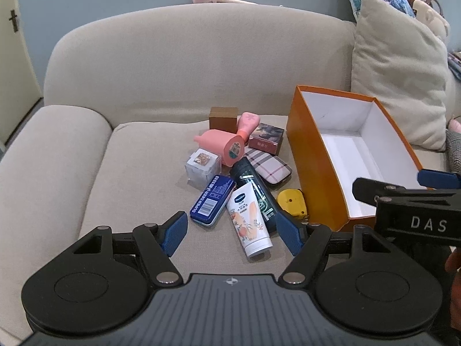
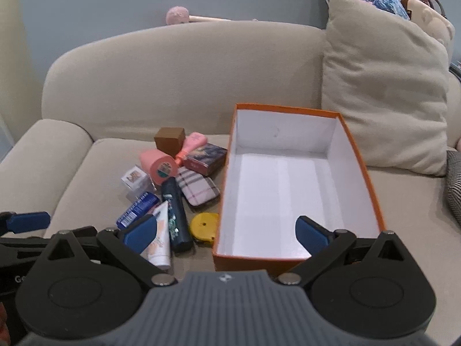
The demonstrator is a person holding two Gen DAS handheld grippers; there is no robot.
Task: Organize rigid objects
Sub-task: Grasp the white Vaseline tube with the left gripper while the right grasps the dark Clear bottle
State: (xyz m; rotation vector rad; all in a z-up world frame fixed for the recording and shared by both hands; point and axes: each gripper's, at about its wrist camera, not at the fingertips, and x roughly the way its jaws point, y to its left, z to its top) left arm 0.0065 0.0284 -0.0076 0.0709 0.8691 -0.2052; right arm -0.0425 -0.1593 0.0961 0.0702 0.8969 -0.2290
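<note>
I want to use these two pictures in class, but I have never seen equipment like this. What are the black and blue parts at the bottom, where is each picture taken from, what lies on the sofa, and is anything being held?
Each picture comes from a camera on a hand-held gripper, looking along its two blue-padded fingers. One view shows the left gripper, the other the right gripper. A person holds one in each hand. Both are open and hold nothing. On the sofa seat lies a pile of small things: a white tube, a dark bottle, a blue tin, a yellow tape measure, a plaid case, a pink bottle and small boxes. Beside it stands an empty orange box.
</note>
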